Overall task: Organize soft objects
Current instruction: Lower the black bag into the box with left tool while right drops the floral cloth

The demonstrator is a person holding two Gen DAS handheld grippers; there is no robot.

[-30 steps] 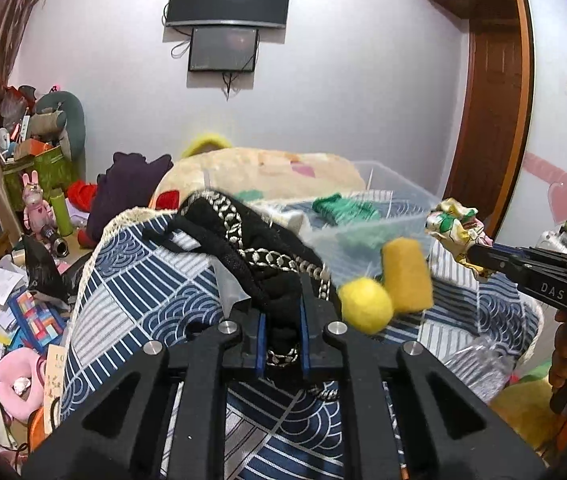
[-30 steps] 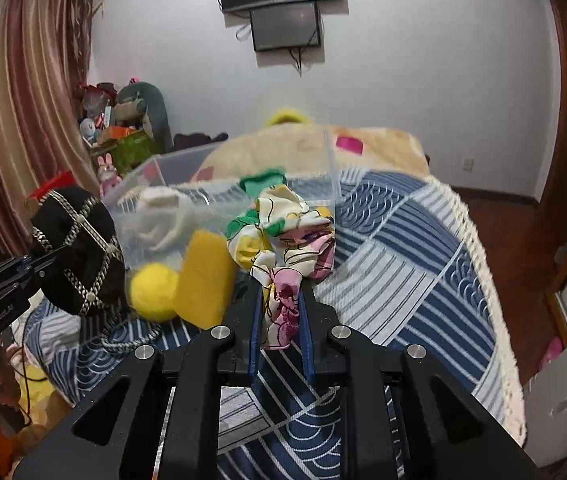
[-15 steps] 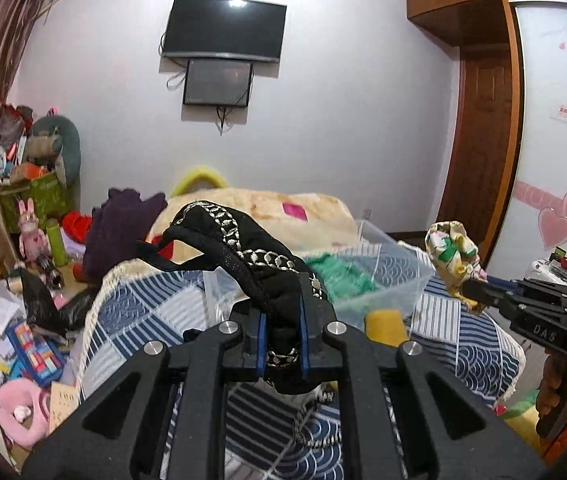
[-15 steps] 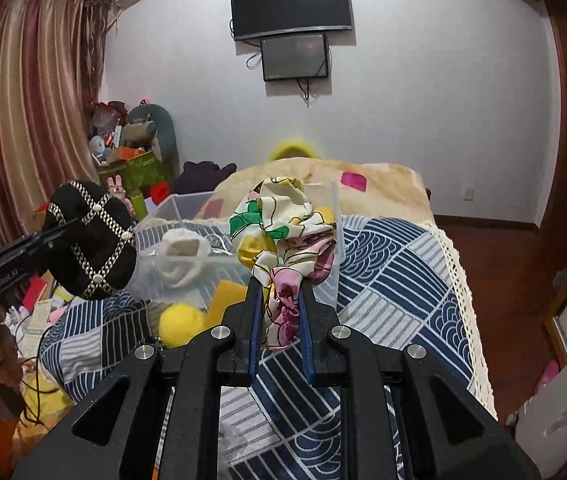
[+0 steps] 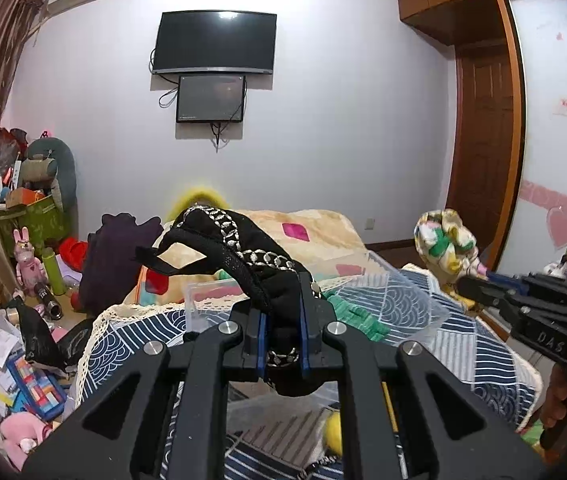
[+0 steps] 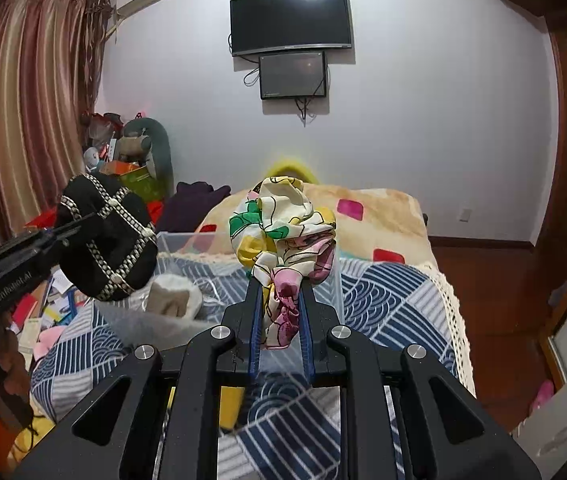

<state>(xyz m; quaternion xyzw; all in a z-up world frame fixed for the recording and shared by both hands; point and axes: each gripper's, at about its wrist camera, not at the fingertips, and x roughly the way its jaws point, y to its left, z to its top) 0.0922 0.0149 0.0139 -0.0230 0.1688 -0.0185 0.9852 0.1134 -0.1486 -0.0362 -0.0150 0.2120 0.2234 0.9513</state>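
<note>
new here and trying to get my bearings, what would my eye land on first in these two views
First, the two loads held up in the air: the left gripper is shut on a black chain-trimmed hat, and the right gripper is shut on a bunched floral cloth. Below and between them, a clear plastic bin sits on the blue patterned bedspread, with a dark TV on the wall behind.
</note>
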